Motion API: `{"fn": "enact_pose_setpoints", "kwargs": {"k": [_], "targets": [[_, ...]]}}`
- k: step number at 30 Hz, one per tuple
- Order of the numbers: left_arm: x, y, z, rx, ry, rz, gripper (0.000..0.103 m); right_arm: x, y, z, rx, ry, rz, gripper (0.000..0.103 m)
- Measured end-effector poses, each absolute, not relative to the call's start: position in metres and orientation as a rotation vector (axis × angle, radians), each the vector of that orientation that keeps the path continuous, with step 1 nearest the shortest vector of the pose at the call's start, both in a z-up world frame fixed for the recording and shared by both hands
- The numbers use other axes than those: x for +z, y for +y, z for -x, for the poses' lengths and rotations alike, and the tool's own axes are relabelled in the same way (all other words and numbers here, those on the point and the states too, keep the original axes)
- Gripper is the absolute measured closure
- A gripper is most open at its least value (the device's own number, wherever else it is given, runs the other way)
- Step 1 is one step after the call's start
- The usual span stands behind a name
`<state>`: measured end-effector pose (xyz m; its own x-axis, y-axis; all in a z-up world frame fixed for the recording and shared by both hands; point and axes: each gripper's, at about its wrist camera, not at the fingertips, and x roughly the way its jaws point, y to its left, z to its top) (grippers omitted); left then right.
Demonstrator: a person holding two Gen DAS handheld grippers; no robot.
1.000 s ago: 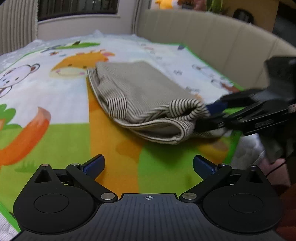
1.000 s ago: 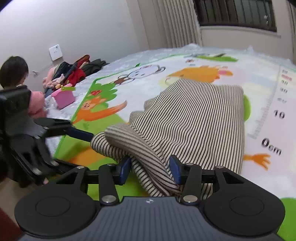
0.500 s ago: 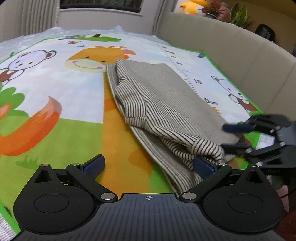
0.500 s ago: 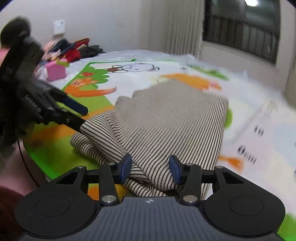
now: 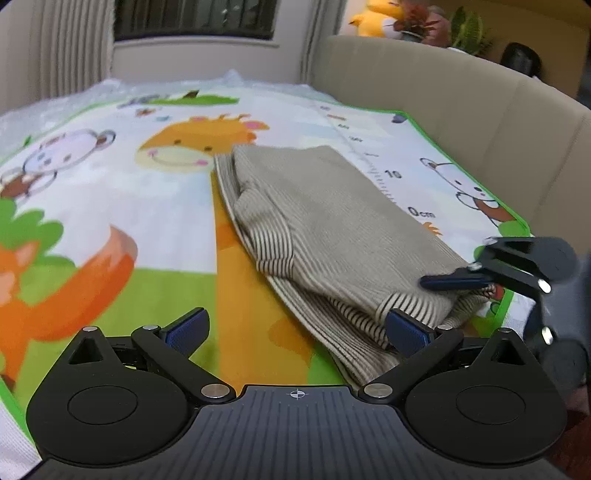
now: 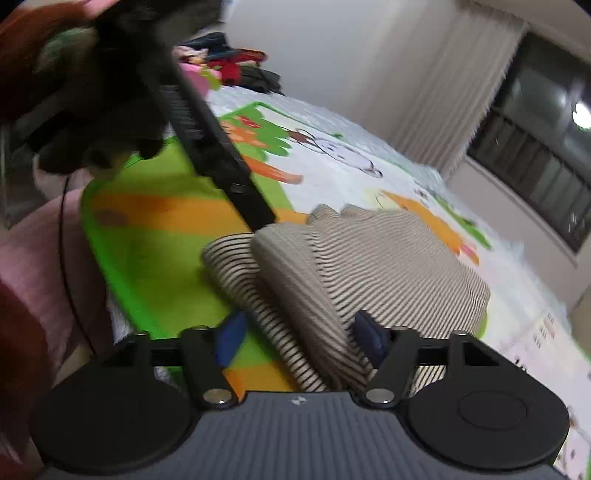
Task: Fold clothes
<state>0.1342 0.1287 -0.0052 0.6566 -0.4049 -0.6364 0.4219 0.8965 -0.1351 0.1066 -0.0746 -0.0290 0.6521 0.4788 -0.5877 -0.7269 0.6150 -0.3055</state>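
A beige striped garment (image 5: 332, 221) lies folded on the animal-print play mat (image 5: 110, 206), its near end bunched into a thick roll. My left gripper (image 5: 295, 328) hovers open just before that end, its right finger (image 5: 406, 332) beside the cloth edge and nothing gripped. In the right wrist view the roll of the garment (image 6: 369, 266) runs between the fingers of my right gripper (image 6: 299, 336). Its jaws are opening: the right pad touches the stripes and the left pad stands clear. From the left wrist view one finger (image 5: 454, 283) of the right gripper rests over the roll.
A beige padded wall (image 5: 461, 110) borders the mat on the right, with a window (image 5: 195, 18) and curtains at the far end. A pile of clothes and toys (image 6: 236, 70) sits off the mat's far corner. A person's pink sleeve (image 6: 37, 258) is close by.
The right gripper rolled, sank and brought the garment's raised end down onto the mat near the right edge. Its jaws now stand wider around the roll. The left gripper stayed open.
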Motion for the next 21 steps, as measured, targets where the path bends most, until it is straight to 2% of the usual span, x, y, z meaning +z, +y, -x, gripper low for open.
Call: {"fn": "enact_pose_setpoints", "kwargs": {"k": [5, 8, 11, 14, 18, 21], "targets": [[0.000, 0.119, -0.119, -0.561, 0.643, -0.175, 0.000, -0.014, -0.129, -0.179, 0.742, 0.826, -0.119, 0.061], [-0.009, 0.101, -0.115, -0.616, 0.604, -0.318, 0.000, -0.019, -0.137, -0.187, 0.760, 0.865, -0.193, 0.062], [-0.026, 0.072, -0.120, -0.602, 0.544, -0.492, 0.000, -0.020, -0.131, -0.186, 0.760, 0.854, -0.164, 0.061], [-0.029, 0.055, -0.133, -0.567, 0.516, -0.521, 0.000, -0.012, -0.125, -0.168, 0.756, 0.785, -0.047, 0.061], [-0.015, 0.065, -0.151, -0.567, 0.542, -0.347, 0.000, 0.002, -0.115, -0.115, 0.718, 0.567, 0.313, 0.038], [-0.011, 0.076, -0.163, -0.557, 0.581, -0.225, 0.000, -0.012, -0.103, -0.087, 0.635, 0.405, 0.606, 0.036]]}}
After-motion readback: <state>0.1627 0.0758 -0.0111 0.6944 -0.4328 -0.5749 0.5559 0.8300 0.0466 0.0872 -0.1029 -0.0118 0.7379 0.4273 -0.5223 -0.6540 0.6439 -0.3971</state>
